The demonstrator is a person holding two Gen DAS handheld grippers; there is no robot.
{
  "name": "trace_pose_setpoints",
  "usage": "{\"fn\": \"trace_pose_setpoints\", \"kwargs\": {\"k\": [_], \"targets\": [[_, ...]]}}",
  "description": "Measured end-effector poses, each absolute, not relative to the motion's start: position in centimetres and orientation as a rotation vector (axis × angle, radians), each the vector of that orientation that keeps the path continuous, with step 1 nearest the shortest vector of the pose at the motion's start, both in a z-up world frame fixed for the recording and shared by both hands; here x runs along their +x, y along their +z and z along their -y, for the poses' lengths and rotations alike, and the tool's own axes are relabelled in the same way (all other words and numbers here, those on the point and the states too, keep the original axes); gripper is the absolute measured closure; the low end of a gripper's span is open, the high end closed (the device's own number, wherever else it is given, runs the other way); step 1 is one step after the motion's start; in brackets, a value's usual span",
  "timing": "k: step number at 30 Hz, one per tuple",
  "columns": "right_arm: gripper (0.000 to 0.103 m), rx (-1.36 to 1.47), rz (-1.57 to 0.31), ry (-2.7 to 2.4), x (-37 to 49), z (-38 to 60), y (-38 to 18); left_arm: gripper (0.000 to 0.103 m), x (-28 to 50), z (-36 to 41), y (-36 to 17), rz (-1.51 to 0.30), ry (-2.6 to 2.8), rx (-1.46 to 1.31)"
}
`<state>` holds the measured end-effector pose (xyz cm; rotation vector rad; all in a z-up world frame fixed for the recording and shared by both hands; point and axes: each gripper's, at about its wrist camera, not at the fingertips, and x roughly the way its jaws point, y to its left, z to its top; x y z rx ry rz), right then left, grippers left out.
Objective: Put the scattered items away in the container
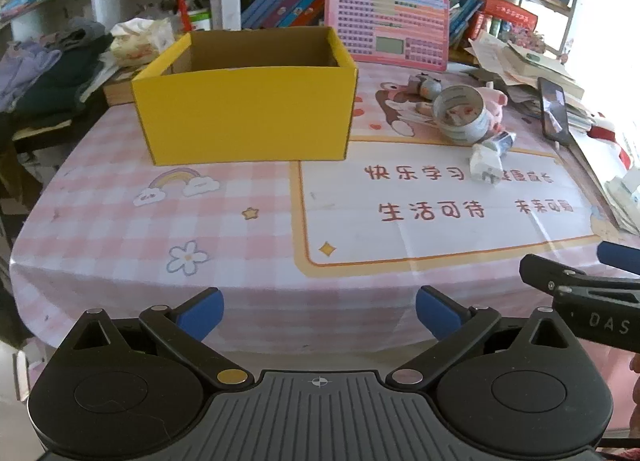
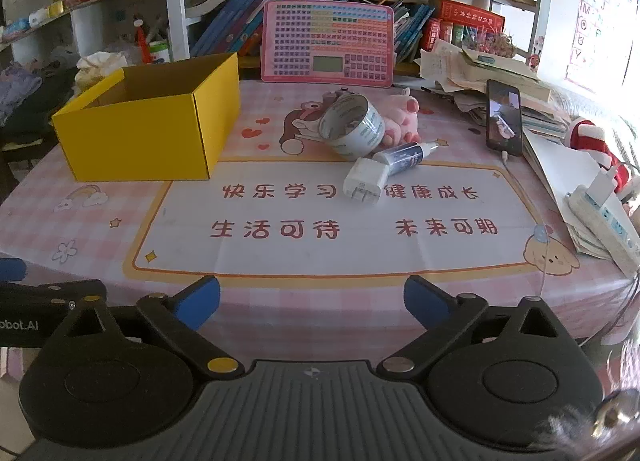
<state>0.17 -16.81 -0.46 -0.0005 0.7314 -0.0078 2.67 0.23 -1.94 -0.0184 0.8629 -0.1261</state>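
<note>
at the desk's (image 2: 120, 237) near edge: both hand-held grippers spread, empty.
risk: tape roll (image 2: 352, 127) leaning on pink plush (image 2: 400, 117) may roll if nudged.

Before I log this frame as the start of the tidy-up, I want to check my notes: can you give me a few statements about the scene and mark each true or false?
1. The yellow box is open at the top. True.
2. The left gripper is shut on the tape roll. False: its jaws stand wide apart with nothing between them, and the roll lies on the table.
3. The white charger plug lies on the tablecloth, outside the box. True.
4. The small spray bottle stands upright inside the box. False: it lies on its side next to the plug.
5. The right gripper is open and holds nothing. True.
6. The pink plush toy is left of the box. False: it is to the right, behind the roll.
</note>
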Motion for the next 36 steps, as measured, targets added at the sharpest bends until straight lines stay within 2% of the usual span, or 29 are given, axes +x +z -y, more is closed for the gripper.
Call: {"fn": "trace_pose_setpoints", "kwargs": {"k": [6, 28, 31, 33, 35, 36], "targets": [[0.015, 0.039, -0.725, -0.016, 1.0, 18.4, -0.5, 0.001, 3.4, 1.2, -1.9, -0.855, -0.167, 0.002], [0.015, 0.137, -0.721, -0.079, 6.7, 25.6, -0.5, 0.001, 9.8, 9.2, -1.7, -0.797, -0.308, 0.095], [0.015, 0.163, -0.733, -0.071, 8.0, 26.9, -0.7, 0.006, 11.1, 10.6, -1.7, -0.801, -0.323, 0.111], [0.019, 0.177, -0.736, -0.070, 8.8, 27.7, -0.7, 0.007, 11.9, 11.5, -1.8, -0.803, -0.334, 0.124], [0.030, 0.183, -0.742, -0.074, 9.5, 28.5, -0.7, 0.009, 12.7, 12.5, -1.8, -0.801, -0.346, 0.138], [0.031, 0.186, -0.746, -0.076, 10.0, 28.9, -0.8, 0.009, 13.0, 13.0, -1.8, -0.802, -0.350, 0.141]]}}
